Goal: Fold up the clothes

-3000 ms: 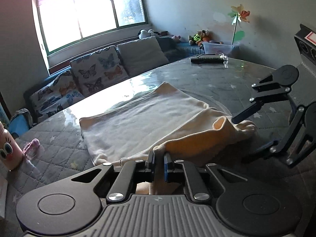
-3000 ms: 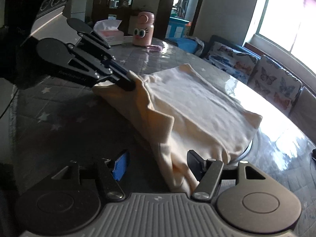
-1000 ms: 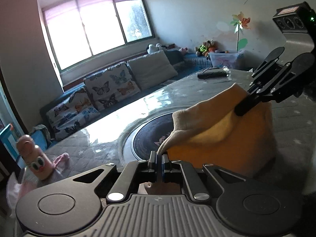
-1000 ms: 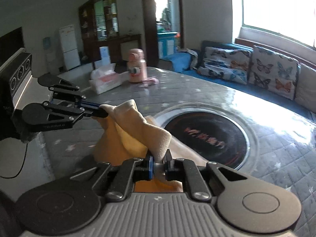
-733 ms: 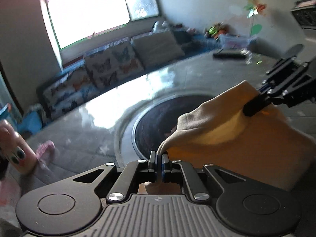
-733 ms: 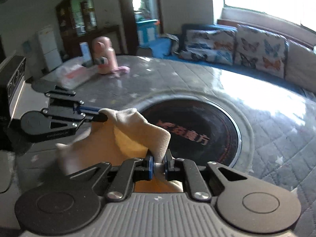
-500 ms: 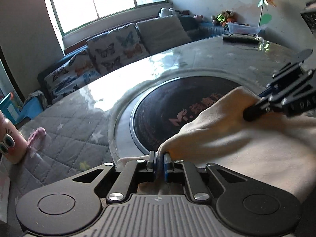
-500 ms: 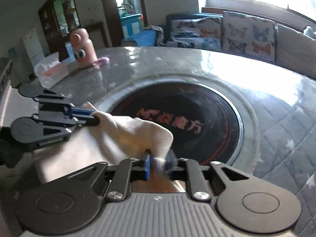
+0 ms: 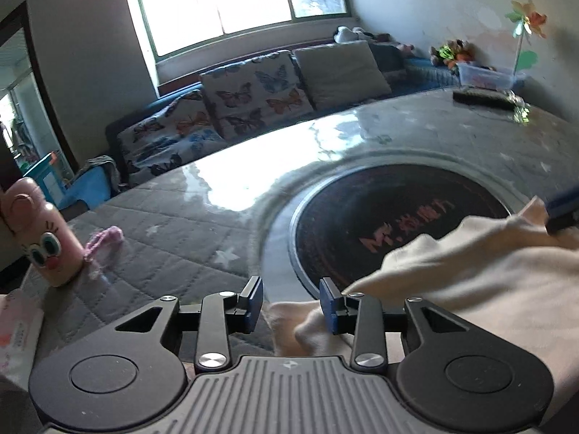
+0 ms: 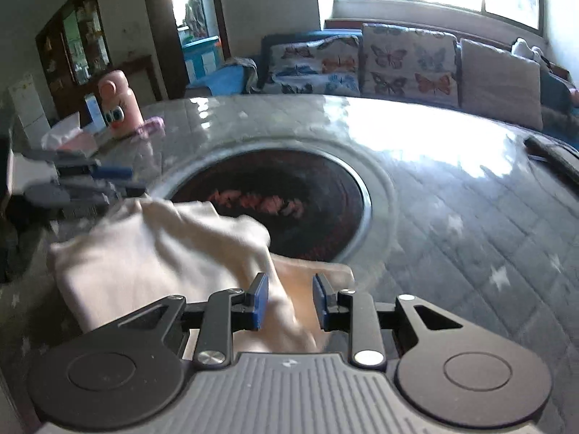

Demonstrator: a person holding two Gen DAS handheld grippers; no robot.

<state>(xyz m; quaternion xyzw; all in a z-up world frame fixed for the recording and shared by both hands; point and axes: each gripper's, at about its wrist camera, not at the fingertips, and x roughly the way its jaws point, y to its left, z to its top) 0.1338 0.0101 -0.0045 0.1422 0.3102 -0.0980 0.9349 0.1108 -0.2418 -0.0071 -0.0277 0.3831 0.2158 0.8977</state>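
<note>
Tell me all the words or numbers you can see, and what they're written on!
Red characters on the dark round disc set in the table: too blurred to read in either view.
Pink bottle: cartoon eyes only, no words.
Tissue pack: print too blurred.
No other text is visible.

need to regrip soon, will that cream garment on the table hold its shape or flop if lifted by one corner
The cream garment will probably flop: it lies in soft rumpled folds. It looks light and thin. On the glossy table it may slide when pushed. Both the left claw and right claw are open.
</note>
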